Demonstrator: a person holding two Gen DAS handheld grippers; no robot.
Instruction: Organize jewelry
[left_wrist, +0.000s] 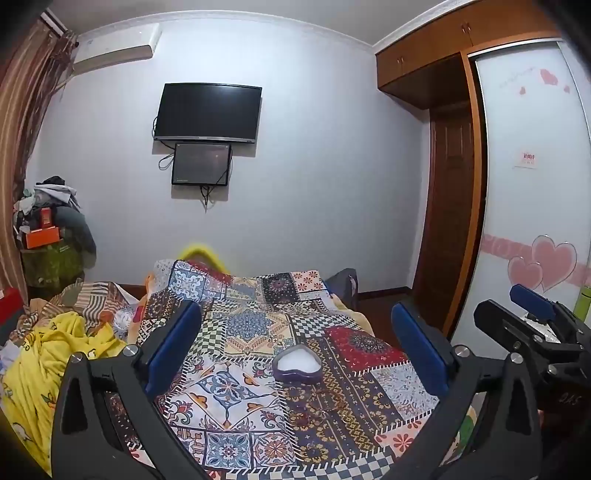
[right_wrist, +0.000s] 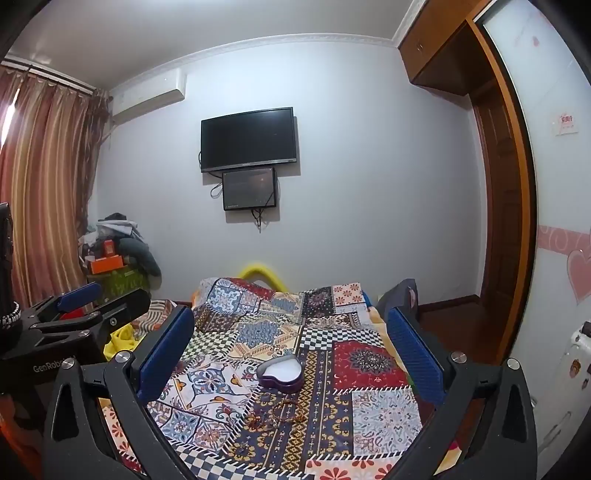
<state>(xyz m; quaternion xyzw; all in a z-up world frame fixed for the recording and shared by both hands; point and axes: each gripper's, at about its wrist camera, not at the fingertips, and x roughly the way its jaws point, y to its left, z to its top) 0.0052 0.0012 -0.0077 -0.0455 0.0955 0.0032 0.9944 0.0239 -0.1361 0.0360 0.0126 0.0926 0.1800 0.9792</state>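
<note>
A purple heart-shaped box with a white inside lies open on the patchwork bedspread. Thin reddish bracelets lie just in front of it, hard to make out against the pattern. My left gripper hovers open above the bed, with the box between and beyond its blue pads. From the right wrist view the box and a ring-shaped bracelet with smaller pieces lie ahead of my open right gripper. Nothing is held. Each gripper shows beside the other: right gripper, left gripper.
A yellow cloth and crumpled bedding lie left of the bedspread. A pile of clothes and boxes stands in the far left corner. A television hangs on the far wall. A wardrobe with heart stickers lines the right side.
</note>
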